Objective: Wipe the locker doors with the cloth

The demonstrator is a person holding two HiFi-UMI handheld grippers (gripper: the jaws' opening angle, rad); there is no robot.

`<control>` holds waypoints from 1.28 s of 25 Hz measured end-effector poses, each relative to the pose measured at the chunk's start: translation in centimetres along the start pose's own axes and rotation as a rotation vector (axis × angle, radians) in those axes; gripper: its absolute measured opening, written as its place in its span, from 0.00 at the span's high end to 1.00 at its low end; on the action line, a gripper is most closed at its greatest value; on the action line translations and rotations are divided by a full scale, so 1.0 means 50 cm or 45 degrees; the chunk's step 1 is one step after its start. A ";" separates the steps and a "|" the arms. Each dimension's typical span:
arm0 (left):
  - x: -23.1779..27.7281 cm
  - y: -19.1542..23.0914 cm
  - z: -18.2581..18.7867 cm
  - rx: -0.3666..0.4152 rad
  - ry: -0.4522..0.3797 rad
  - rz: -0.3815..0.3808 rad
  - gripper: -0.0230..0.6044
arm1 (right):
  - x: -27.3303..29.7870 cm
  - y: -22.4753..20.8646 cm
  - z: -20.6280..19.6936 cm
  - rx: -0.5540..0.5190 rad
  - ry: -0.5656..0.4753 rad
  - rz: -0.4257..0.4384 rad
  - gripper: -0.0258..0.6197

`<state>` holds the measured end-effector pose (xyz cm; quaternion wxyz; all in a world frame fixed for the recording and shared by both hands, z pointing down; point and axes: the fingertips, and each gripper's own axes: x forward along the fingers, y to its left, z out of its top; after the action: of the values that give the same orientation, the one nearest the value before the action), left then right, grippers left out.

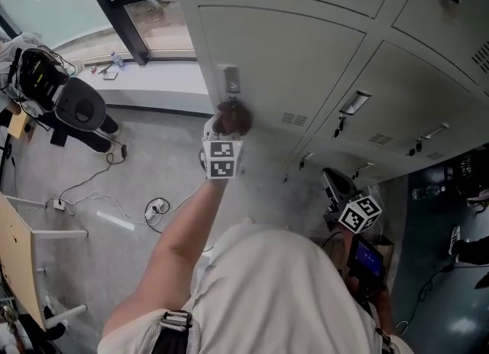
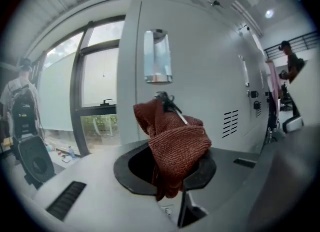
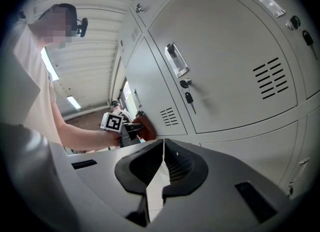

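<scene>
A rust-red knitted cloth [image 2: 175, 143] is bunched between the jaws of my left gripper [image 2: 167, 168], which is shut on it. In the head view the left gripper [image 1: 227, 125] presses the cloth [image 1: 233, 118] against the grey locker door [image 1: 283, 62], just below its label holder [image 1: 231, 79]. The door's lock with a key [image 2: 165, 97] sits right behind the cloth. My right gripper [image 3: 162, 168] is shut with nothing in it, held low and away from the lockers [image 3: 225, 65]. From there I see the left gripper [image 3: 129, 128] and cloth [image 3: 145, 127] at a farther door.
More grey locker doors [image 1: 412, 92] run to the right. A window [image 1: 46, 1] and sill lie left of the lockers. A black bag and chair [image 1: 72, 100] and cables [image 1: 114, 184] sit on the floor. People stand at far left [image 2: 20, 105] and far right [image 2: 290, 65].
</scene>
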<state>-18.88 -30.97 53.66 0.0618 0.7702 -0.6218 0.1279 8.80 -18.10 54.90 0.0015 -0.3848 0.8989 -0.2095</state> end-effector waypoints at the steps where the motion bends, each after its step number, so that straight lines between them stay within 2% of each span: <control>1: 0.005 -0.020 -0.002 -0.026 0.007 -0.022 0.85 | -0.004 -0.002 0.001 0.001 -0.003 -0.004 0.93; 3: 0.016 -0.061 -0.003 -0.078 0.013 -0.048 0.85 | -0.016 -0.009 0.004 0.005 -0.011 -0.015 0.93; 5: 0.025 -0.120 0.002 -0.090 0.009 -0.102 0.85 | -0.034 -0.018 0.005 0.010 -0.019 -0.033 0.93; 12: 0.048 -0.369 0.082 0.068 -0.052 -0.324 0.85 | -0.098 -0.054 0.005 0.037 -0.052 -0.100 0.93; 15: 0.044 -0.424 0.115 0.093 -0.085 -0.365 0.85 | -0.112 -0.065 0.007 0.045 -0.065 -0.108 0.93; 17: 0.039 -0.421 0.130 0.101 -0.114 -0.374 0.85 | -0.115 -0.072 0.008 0.047 -0.064 -0.105 0.93; 20: 0.022 -0.328 0.152 0.079 -0.141 -0.280 0.85 | -0.114 -0.085 0.010 0.048 -0.063 -0.101 0.93; 24: -0.016 -0.134 0.154 0.017 -0.097 0.012 0.85 | -0.097 -0.093 0.015 0.052 -0.063 -0.078 0.93; 26: -0.031 -0.067 0.146 0.000 -0.057 0.140 0.85 | -0.080 -0.086 0.012 0.051 -0.053 -0.051 0.93; 28: -0.036 -0.057 0.148 0.024 -0.039 0.173 0.85 | -0.063 -0.077 0.008 0.046 -0.044 -0.024 0.93; 32: -0.029 -0.141 0.195 0.107 -0.096 0.102 0.85 | -0.047 -0.064 0.013 0.040 -0.048 0.007 0.93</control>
<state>-11.14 -30.52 44.37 0.0007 0.7508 -0.6482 0.1272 12.77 -18.71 55.18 0.0249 -0.3863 0.8963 -0.2164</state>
